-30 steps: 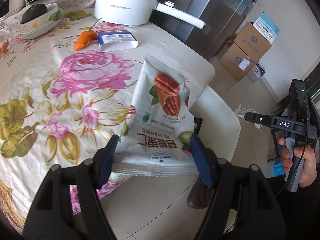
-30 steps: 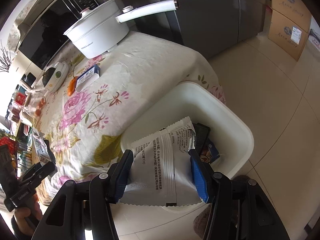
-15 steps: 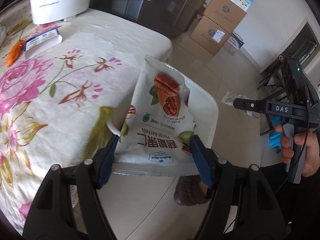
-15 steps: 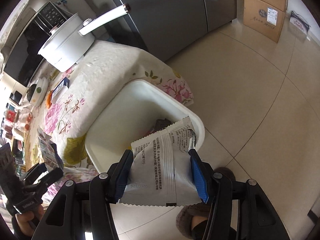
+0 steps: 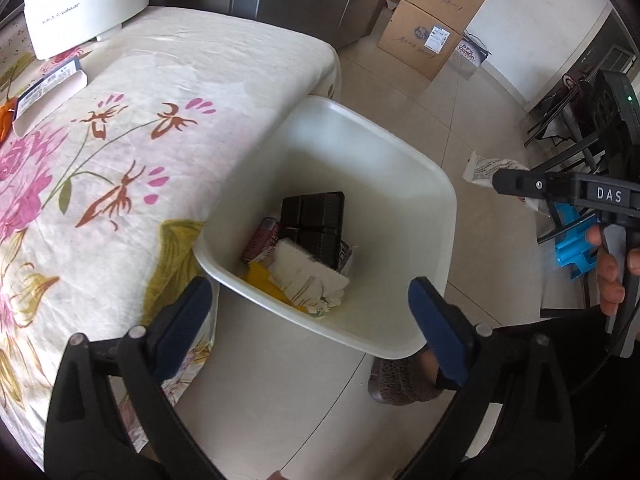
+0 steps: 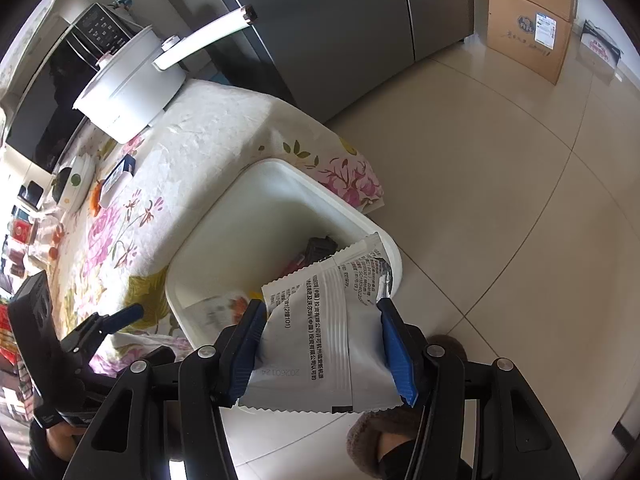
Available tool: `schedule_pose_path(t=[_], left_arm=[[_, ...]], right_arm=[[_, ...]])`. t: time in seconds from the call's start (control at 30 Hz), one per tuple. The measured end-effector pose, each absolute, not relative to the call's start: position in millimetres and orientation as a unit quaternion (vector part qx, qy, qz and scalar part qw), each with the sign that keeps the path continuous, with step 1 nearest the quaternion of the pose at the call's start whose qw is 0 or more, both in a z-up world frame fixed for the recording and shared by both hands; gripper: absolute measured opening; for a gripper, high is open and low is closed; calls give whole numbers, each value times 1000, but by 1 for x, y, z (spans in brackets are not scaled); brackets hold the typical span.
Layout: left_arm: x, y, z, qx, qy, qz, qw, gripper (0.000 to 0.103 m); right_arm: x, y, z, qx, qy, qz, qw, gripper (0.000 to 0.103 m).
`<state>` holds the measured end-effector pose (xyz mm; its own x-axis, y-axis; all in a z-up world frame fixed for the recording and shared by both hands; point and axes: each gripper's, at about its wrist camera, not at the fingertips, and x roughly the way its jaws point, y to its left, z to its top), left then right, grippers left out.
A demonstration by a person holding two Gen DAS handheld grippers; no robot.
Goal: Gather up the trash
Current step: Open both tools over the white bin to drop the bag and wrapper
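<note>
Floral cotton tablecloth (image 5: pixel 132 128): cream, creased, printed with pink blooms and olive leaves; draped over the table edge.

White enamelled pot (image 6: pixel 132 92): round, smooth, long straight handle; stands at the cloth's far end.

Left gripper (image 5: pixel 310 320): black frame, blue rubber pads; jaws opening, spread wide, nothing between them. It hangs over the bin's near rim.

White plastic bin (image 5: pixel 436 216): rounded-rectangular, glossy, smooth-walled; stands on the tiled floor, touching the hanging cloth. Contents: black ribbed plastic tray (image 5: pixel 314 228), square, leaning; crumpled white paper (image 5: pixel 308 280); yellow scrap (image 5: pixel 264 282); a blurred printed packet (image 6: pixel 218 308) at the near wall, seen from the right wrist.

Right gripper (image 6: pixel 322 336): same build; jaws part-closed, pinching a white foil snack packet (image 6: pixel 320 340) by its side edges. Packet flat, serrated seals, black print, torn top; held over the bin's near corner.

Brown cardboard boxes (image 5: pixel 434 20): stacked, matte, by the far wall.
</note>
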<state>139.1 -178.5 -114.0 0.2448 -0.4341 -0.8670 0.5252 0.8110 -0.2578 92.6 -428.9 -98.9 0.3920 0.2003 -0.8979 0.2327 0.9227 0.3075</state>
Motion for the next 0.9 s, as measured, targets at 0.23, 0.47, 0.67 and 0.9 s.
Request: schedule_pose_path(t=[0.23, 0.47, 0.67, 0.9], left_arm=[[139, -148, -105, 31, 539, -275, 796, 100], [129, -99, -96, 20, 553, -230, 801, 101], [130, -35, -78, -13, 549, -178, 817, 102], [137, 29, -59, 5, 508, -107, 854, 102]], right_arm=[[98, -419, -98, 192, 554, -8, 810, 58], [114, -398, -98, 178, 557, -8, 811, 61], [130, -376, -100, 169, 566, -14, 807, 83], [142, -338, -97, 131, 572, -22, 809, 84]])
